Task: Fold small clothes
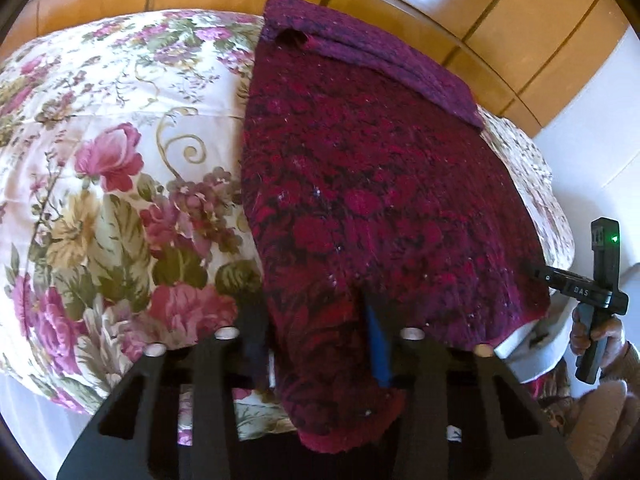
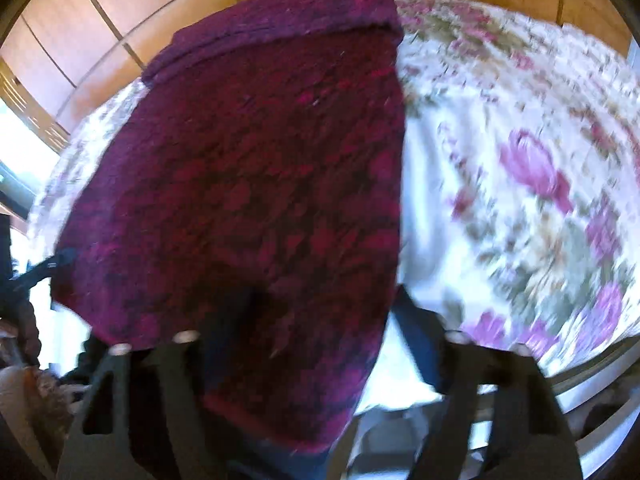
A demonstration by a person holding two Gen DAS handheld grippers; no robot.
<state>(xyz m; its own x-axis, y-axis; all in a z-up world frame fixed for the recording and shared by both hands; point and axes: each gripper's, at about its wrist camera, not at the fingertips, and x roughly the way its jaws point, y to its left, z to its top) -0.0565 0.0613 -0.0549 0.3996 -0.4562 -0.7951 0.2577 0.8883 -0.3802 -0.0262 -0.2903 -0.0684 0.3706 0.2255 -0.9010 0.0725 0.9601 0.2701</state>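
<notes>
Garment under inspection is a dark red knitted piece (image 1: 372, 200), lying flat along the floral bedspread (image 1: 112, 168), its far end topped by a purple ribbed band (image 1: 360, 44) near the wooden cupboard doors (image 1: 500, 20).

Left side: the left gripper (image 1: 316, 344) sits at the near left corner of the knit. Its fingers stand apart, one on the bedspread side and one blue-padded finger (image 1: 378, 344) against the fabric, with the corner draped between them. Whether they pinch the cloth I cannot tell.

Right side: the right gripper (image 2: 324, 320) is at the near right corner. That view is motion-blurred; the fingers look spread, with the knit's edge (image 2: 396, 200) running between them. No confirmed grasp.

Handling judgement: the knit appears soft, thick and limp, of moderate weight, not slippery or fragile. It will sag and stretch if lifted by one point. Recommended hold is both near corners at the hem, gripping the full thickness, and lifting evenly toward the purple band.
</notes>
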